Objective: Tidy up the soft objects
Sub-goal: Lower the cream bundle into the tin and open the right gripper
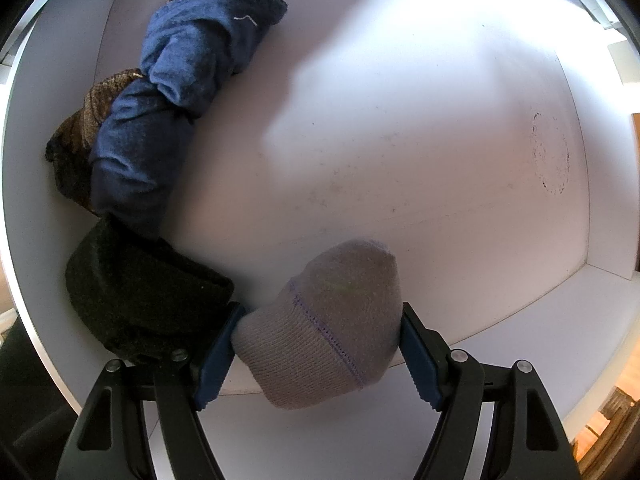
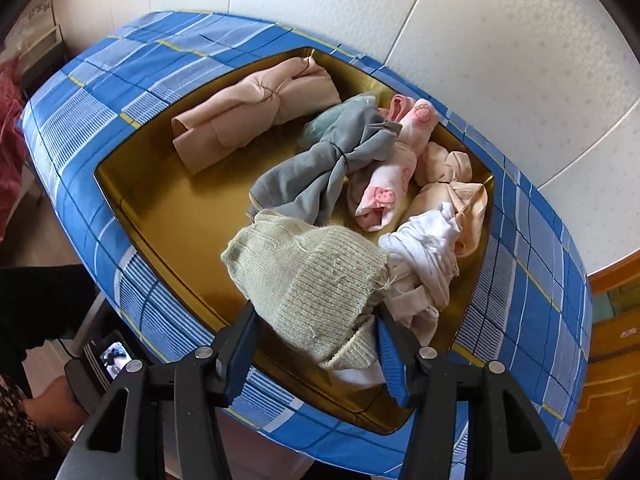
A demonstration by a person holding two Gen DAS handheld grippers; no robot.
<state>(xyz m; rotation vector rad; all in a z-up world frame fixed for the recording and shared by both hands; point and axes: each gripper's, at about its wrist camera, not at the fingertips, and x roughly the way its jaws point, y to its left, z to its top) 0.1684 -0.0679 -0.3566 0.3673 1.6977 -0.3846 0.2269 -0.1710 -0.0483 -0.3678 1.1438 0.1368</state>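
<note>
Fingers of my left gripper [image 1: 318,354] are clamped on a rolled grey sock [image 1: 324,328], both blue pads pressing its sides. I hold it pointing down into a white box [image 1: 400,128], low over the near part of the floor. Beside the sock, along the box's left wall, lie a black bundle [image 1: 140,292], then two blue bundles [image 1: 168,112] with a brown lace piece [image 1: 76,136] behind them.

Fingers of my right gripper [image 2: 316,344] are clamped on a pale green knitted sock [image 2: 312,276], which hangs over the near end of a gold tray [image 2: 160,216]. In the tray lie a peach roll [image 2: 256,112], a grey knotted piece [image 2: 320,168], pink printed socks [image 2: 396,164], peach pieces [image 2: 448,176] and a white bundle [image 2: 428,248]. The tray rests on a blue checked cloth [image 2: 120,92].

Step in hand, as I judge it: place the grey sock in line with the dark bundles.
1. Lower until the sock rests on the box floor.
2. Set it just beside the black bundle, without pushing that bundle.
3. Part the pads fully before lifting, so that the knit does not snag on their teeth.
4. Keep the right gripper firm; loose threads trail from the green sock.

No readable brand, label or writing appears on any item.
</note>
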